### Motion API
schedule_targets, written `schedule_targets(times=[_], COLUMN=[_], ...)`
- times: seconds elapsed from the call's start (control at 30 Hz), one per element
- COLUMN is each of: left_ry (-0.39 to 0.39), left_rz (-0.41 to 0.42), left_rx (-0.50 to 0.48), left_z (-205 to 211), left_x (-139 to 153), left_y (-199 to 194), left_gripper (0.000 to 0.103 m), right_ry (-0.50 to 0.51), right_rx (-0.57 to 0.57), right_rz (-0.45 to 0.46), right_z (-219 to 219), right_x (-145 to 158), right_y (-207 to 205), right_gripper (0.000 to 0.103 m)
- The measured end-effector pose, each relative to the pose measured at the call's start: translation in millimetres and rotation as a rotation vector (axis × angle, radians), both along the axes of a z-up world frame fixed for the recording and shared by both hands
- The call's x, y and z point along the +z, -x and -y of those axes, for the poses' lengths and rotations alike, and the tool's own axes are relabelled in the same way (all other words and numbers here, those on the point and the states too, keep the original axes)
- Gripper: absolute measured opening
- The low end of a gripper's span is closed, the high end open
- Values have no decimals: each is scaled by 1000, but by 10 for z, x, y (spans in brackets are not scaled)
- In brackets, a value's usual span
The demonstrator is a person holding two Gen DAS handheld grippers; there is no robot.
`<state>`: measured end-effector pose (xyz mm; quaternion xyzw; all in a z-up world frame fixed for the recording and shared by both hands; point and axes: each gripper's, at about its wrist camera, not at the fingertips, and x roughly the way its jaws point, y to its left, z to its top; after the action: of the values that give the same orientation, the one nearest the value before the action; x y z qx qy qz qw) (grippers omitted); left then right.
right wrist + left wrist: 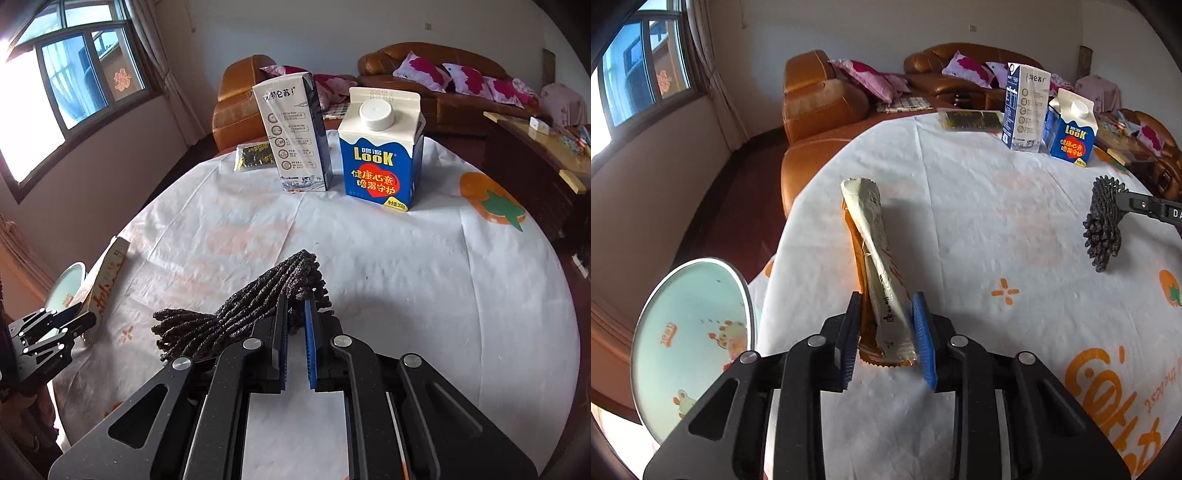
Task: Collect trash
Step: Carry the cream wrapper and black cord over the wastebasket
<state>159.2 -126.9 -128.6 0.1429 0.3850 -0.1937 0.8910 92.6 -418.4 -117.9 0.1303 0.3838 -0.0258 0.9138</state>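
A long cream and orange snack wrapper (873,258) lies lengthwise between the blue pads of my left gripper (888,325), which is shut on its near end. The right wrist view shows the same wrapper (107,277) tilted up at the table's left edge, held by the left gripper (79,317). My right gripper (295,314) is shut on a dark, knobbly bundle of cloth strands (255,306) that droops to the left over the table. From the left wrist view that bundle (1102,225) hangs from the right gripper (1123,208) at the right side.
On the white cloth with orange prints (979,229) stand a tall white and blue carton (295,136) and a blue "Look" carton (380,158), with a flat dark packet (255,157) behind. A round pale green dish (690,332) sits off the left edge. Brown sofas stand beyond.
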Motion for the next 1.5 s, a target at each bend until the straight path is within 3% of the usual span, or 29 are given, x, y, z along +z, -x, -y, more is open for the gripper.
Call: schedule_targets(times=[0.3, 0.5, 0.83, 1.5], left_ry=[26, 6, -96, -187], left_rz=[83, 150, 215, 229], left_rx=[9, 78, 208, 375], left_z=[-214, -505, -947, -1595], left_x=[330, 498, 528, 557], left_y=[178, 316, 370, 256], left_gripper=[12, 12, 12, 12], right_ry=[-12, -22, 33, 97], right_rx=[6, 20, 89, 268], right_rz=[92, 142, 197, 246], right_z=[-213, -428, -1065, -2074], right_x=[236, 423, 499, 599], right_y=[145, 102, -136, -516], right_gripper=[8, 8, 8, 8])
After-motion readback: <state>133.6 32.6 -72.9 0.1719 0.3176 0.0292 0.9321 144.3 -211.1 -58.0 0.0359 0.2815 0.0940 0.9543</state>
